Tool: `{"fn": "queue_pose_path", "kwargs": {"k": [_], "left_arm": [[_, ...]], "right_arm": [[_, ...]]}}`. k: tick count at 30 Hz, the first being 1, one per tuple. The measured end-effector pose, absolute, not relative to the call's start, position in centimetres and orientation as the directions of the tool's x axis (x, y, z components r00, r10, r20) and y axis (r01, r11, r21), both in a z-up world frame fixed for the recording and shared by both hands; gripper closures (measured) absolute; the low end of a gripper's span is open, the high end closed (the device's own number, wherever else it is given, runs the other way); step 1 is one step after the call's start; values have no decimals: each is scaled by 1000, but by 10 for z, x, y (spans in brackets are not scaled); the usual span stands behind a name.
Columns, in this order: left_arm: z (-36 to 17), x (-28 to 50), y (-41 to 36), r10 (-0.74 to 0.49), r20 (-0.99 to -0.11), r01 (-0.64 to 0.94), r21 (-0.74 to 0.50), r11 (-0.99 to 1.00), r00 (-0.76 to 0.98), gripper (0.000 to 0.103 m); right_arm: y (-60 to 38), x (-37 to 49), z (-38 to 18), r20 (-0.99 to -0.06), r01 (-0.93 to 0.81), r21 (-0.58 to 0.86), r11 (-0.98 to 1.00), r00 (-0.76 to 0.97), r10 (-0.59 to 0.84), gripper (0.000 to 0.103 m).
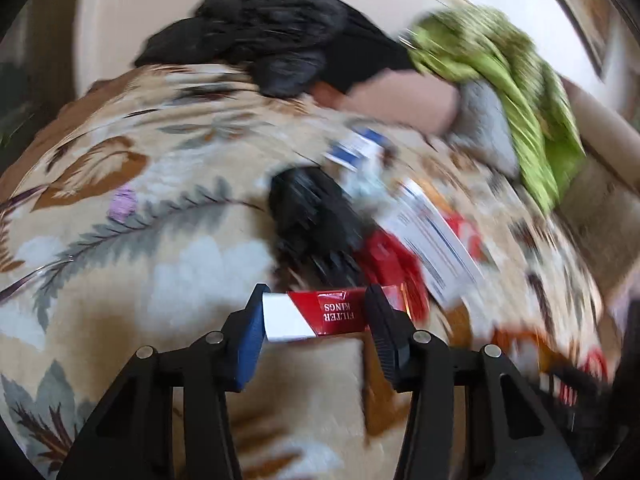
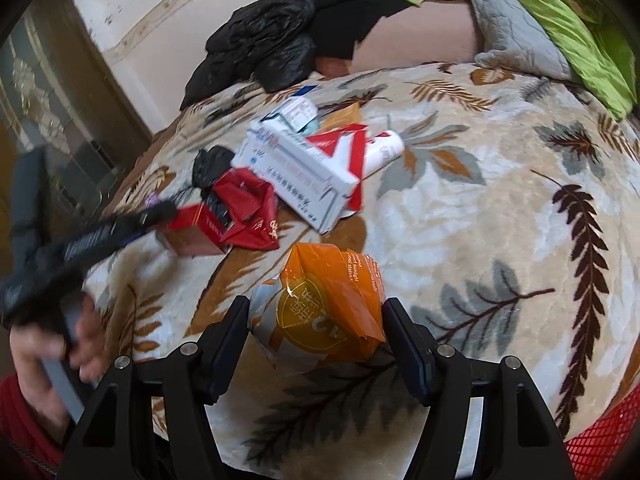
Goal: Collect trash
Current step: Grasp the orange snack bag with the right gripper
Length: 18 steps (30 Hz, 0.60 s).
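Plush bedding, a leaf-patterned blanket [image 2: 480,216] in beige, brown and grey, carries a scatter of trash. Nearest the left tool [image 1: 316,314] lies a red-and-white cigarette pack [image 1: 316,314], a flat cardboard box printed "FILTER KINGS", the lettering upside down to the left wrist camera; its long axis runs across the view from one pad to the other, and the jaws have closed onto its two ends, the pads touching it. The right tool [image 2: 316,320] straddles a crinkled orange-and-white plastic wrapper [image 2: 324,308] that bears a round yellow emblem and small print along one edge, too small to read; it sits on the blanket between the jaws, which are narrowed around it, though whether the pads press on it I cannot tell. Beyond the wrapper lie a folded red carton [image 2: 248,208], a long white medicine box [image 2: 292,168] with blue lettering pointing diagonally up and left, a white tube [image 2: 384,148] and a small crumpled black bag [image 2: 210,168]. Farther back a large glossy black plastic bag [image 2: 264,48] rests at the bed's edge, beside a grey quilted pillow [image 2: 516,40] and green cloth [image 2: 560,12]. At bottom right shows red mesh [image 2: 600,436].
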<state>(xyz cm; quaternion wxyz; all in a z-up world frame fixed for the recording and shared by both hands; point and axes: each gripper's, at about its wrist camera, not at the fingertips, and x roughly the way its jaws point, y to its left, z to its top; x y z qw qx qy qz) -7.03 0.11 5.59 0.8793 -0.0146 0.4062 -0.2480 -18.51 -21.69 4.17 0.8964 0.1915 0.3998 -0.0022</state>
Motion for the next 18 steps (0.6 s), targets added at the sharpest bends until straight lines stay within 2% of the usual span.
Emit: {"fn": "queue_pose_path", "kwargs": {"k": [3, 5, 6, 9, 12, 14, 16, 18], "left_arm": [[53, -96, -15, -493, -723, 540, -197, 818, 484, 55], [56, -106, -20, -486, -714, 572, -145, 807, 504, 55], [58, -110, -23, -468, -706, 574, -107, 812, 531, 53], [61, -108, -21, -441, -695, 552, -76, 830, 568, 35], [56, -97, -20, -401, -710, 525, -52, 850, 579, 31], [51, -89, -23, -372, -720, 521, -17, 853, 586, 23], [45, -78, -31, -336, -738, 528, 32, 848, 585, 23], [42, -73, -30, -342, -746, 529, 17, 848, 572, 23]], "right_arm": [[-218, -184, 43, -714, 163, 347, 924, 684, 148, 31], [-218, -186, 44, -710, 166, 349, 922, 689, 145, 31], [-219, -186, 45, -708, 168, 354, 920, 691, 146, 31], [-220, -183, 44, -707, 168, 355, 920, 691, 146, 31], [-223, -186, 45, -707, 167, 353, 921, 692, 146, 31], [-226, -187, 44, -706, 170, 356, 919, 693, 146, 31], [-227, -188, 44, -707, 170, 361, 917, 692, 150, 31], [-228, -188, 45, -705, 171, 363, 916, 693, 151, 31]]}}
